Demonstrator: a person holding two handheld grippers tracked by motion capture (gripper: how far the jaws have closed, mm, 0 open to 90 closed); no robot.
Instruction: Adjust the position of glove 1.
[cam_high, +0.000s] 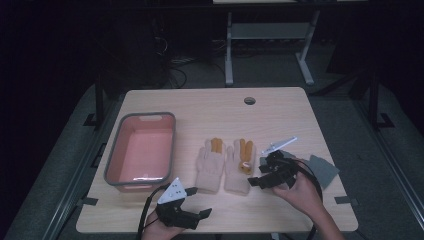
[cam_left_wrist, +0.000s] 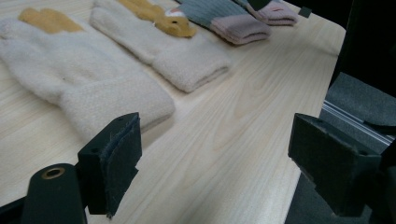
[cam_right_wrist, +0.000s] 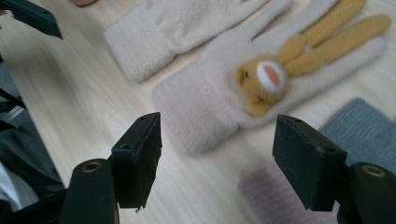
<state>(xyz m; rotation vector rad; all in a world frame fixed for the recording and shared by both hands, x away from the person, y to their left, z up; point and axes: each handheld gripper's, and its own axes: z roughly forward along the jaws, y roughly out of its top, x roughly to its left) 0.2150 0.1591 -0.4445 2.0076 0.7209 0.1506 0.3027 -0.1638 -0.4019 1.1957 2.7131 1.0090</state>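
Note:
Two cream knitted gloves with orange fingers lie side by side at the table's middle, the left glove (cam_high: 210, 167) and the right glove (cam_high: 240, 165). The right glove (cam_right_wrist: 210, 107) carries a small orange animal face (cam_right_wrist: 261, 79). My left gripper (cam_high: 198, 202) is open near the front edge, just in front of the left glove's cuff (cam_left_wrist: 116, 100), with bare wood between its jaws. My right gripper (cam_high: 257, 176) is open beside the right glove's cuff, and its jaws in the right gripper view (cam_right_wrist: 224, 158) frame that cuff without touching it.
A pink basin (cam_high: 116, 150) with a grey rim stands at the left of the table. Grey socks (cam_high: 322, 170) with pink cuffs (cam_left_wrist: 243, 28) lie to the right of the gloves, partly under my right hand. The table's front edge is close to both grippers.

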